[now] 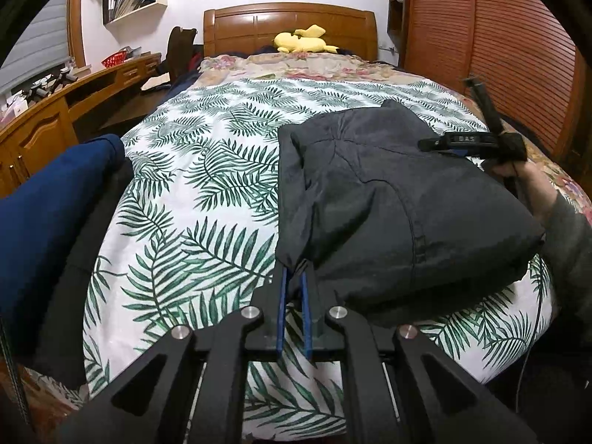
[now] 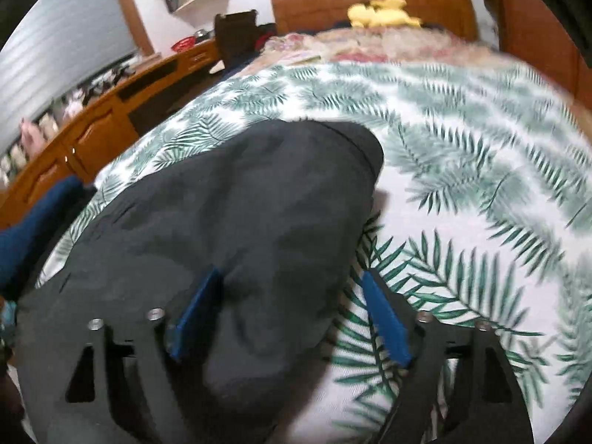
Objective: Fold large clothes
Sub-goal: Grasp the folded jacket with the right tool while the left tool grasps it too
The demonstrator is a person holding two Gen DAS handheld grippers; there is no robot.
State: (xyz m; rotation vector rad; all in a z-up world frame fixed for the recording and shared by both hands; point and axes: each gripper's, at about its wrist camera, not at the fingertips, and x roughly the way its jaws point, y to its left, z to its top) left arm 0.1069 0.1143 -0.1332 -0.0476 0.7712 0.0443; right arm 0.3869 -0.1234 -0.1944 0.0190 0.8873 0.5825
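The bulky black padded jacket [image 1: 388, 214] lay folded on the fern-print bed sheet [image 1: 192, 199]; left gripper [image 1: 293, 277] jaws pinched jacket's near corner w/ hem pinned, right gripper [image 2: 292, 310] jaws spread, straddling jacket's edge, prob. to regrip.

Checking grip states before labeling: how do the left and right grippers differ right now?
Left gripper: jaws nearly together, pinching the near-left corner of the black jacket. Right gripper: jaws wide apart, nothing pinched; one blue pad rests on the jacket, the other over the leaf-print bedspread. The left view is sharp, the right is blurred. Both have blue pads and angle down toward the same jacket.
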